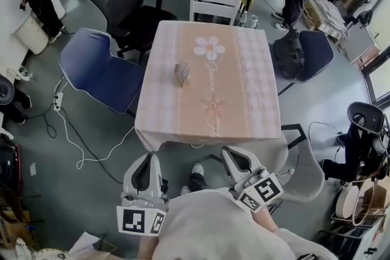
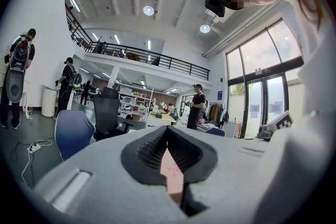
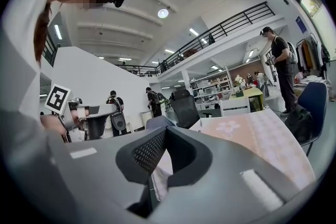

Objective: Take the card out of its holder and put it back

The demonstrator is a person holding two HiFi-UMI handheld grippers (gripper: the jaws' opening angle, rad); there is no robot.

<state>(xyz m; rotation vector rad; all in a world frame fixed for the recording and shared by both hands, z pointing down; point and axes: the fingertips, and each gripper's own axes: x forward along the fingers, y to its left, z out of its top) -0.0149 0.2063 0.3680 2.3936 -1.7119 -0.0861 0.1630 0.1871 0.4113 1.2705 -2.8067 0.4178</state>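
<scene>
Card holder (image 1: 181,73) stands by itself on the left half of the pink table (image 1: 244,100), well back from the near edge. It is too small to tell the card from its sleeve, or which way its long side runs.

In the head view, the left gripper (image 1: 148,156) and the right gripper (image 1: 234,155) are close to the person's body, short of the table edge and pointing towards it. The holder lies ahead and between them, a little more in line with the left one, so the left hand looks nearer.

In the left gripper view, that gripper's (image 2: 167,129) jaws are pressed together with nothing in them. The holder does not show.

In the right gripper view, its (image 3: 165,131) jaws are also pressed together and empty. The tablecloth (image 3: 252,134) spreads ahead to the right.
</scene>
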